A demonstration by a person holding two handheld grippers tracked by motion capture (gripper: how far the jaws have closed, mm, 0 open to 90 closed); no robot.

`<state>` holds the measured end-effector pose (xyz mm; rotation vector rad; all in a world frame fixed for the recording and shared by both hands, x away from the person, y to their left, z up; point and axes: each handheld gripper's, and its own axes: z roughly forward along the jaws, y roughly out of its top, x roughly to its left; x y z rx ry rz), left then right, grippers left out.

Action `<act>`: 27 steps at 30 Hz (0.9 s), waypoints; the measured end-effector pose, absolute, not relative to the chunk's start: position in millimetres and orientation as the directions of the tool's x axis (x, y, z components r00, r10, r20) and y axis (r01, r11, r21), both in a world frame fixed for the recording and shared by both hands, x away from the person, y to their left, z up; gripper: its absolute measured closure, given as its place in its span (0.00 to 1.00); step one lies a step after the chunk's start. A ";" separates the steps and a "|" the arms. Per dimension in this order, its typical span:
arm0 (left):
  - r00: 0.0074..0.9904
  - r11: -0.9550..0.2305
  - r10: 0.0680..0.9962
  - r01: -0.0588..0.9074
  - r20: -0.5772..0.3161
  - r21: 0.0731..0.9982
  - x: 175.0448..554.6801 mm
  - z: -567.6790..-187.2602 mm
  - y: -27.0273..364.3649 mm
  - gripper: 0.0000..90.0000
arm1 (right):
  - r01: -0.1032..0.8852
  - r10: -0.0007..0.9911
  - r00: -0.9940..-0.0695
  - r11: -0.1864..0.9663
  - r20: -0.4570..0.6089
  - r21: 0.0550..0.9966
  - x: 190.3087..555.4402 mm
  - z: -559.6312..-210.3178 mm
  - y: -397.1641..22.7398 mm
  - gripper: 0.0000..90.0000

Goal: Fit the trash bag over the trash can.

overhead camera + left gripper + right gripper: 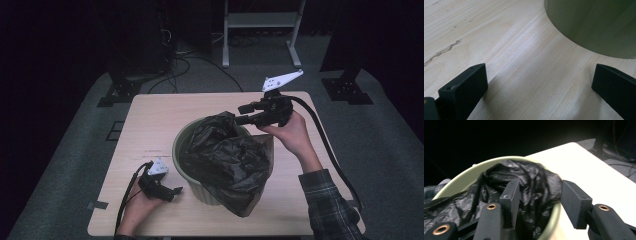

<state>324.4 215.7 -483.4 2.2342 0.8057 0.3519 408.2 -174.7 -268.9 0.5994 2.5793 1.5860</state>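
A pale green bin (176, 145) stands mid-table with a crumpled black plastic bag (230, 160) stuffed in it and spilling over its near right side. My right gripper (242, 114) hovers at the bin's far right rim, pointing left, jaws open. In the right gripper view the bag's (529, 177) bunched edge and the bin rim (466, 173) lie between the parted jaws of that gripper (539, 197), with no pad pressing on them. My left gripper (175, 192) rests on the table by the bin's near left side, open and empty. The bin wall (594, 22) curves just beyond this gripper (539, 85).
The light wooden table (150, 120) has bare room left of and behind the bin. Beyond its far edge, on the grey floor, are a white frame stand (260, 20), loose cables (185, 65) and black stand feet (120, 90).
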 end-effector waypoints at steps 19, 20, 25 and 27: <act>0.767 -0.542 0.642 0.444 0.010 0.714 324.3 -483.4 215.5 0.00 | 0.301 0.286 -0.941 0.461 0.181 0.835 424.6 -296.6 -144.1 0.97; 0.766 -0.541 0.642 0.444 0.010 0.714 324.3 -483.4 215.5 0.00 | 0.299 0.275 -0.944 0.475 0.184 0.828 422.3 -297.8 -141.6 0.97; 0.766 -0.541 0.642 0.444 0.010 0.714 324.3 -483.4 215.5 0.00 | 0.284 0.267 -0.950 0.525 0.162 0.802 415.9 -302.0 -133.5 0.70; 0.767 -0.542 0.642 0.444 0.010 0.714 324.3 -483.4 215.5 0.00 | 0.290 0.289 -0.944 0.500 0.158 0.816 415.3 -298.9 -137.1 0.63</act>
